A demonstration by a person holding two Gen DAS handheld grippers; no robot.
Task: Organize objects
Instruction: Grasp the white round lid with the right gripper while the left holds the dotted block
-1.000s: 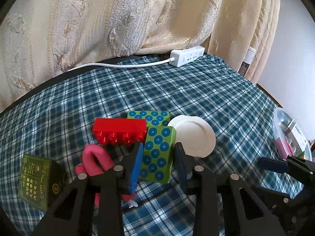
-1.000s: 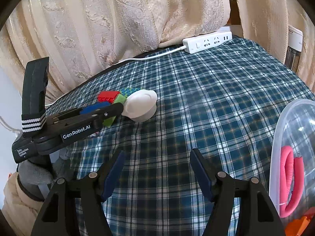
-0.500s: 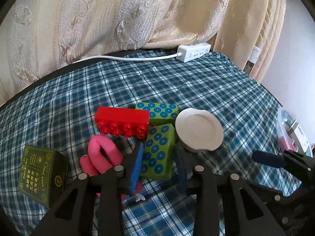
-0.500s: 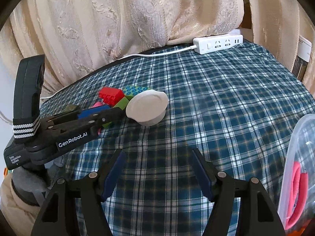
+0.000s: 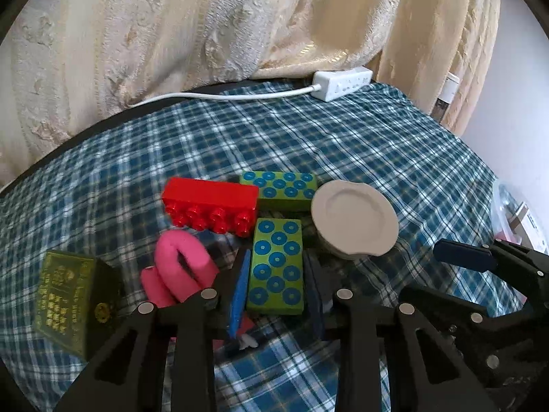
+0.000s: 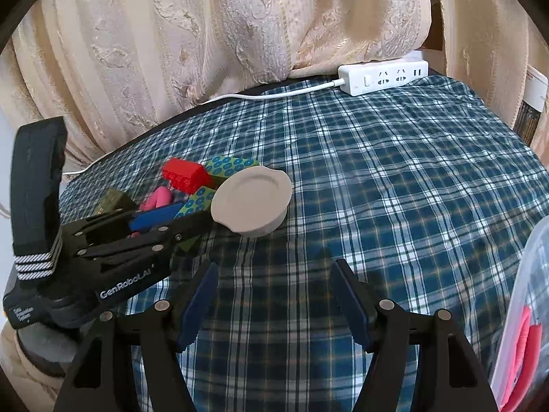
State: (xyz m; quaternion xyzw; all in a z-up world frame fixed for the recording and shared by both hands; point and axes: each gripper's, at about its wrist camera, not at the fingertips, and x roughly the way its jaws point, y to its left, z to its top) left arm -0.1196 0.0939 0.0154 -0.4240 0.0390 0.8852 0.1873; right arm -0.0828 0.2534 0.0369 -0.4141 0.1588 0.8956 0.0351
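Observation:
A green block with blue dots (image 5: 276, 274) lies lengthwise on the plaid cloth. My left gripper (image 5: 276, 255) straddles it; its jaws are closing, with the blue pads pressed on both long sides. Around it lie a red studded brick (image 5: 211, 202), a second dotted green block (image 5: 279, 189), a white round lid (image 5: 355, 223), a pink foam curl (image 5: 182, 267) and a dark green box (image 5: 68, 298). In the right wrist view, my right gripper (image 6: 273, 267) hovers open over bare cloth, just short of the lid (image 6: 252, 202). There the left gripper (image 6: 187, 218) enters from the left.
A white power strip (image 5: 343, 82) and its cord lie at the table's far edge, against cream curtains. A clear plastic container (image 6: 528, 309) with pink items stands at the right. Plaid cloth (image 6: 394, 189) covers the round table.
The left gripper's pads have closed in on the dotted green block, and that hand has stayed in place. The right gripper has drifted toward the pile, so the lid looks larger and nearer.

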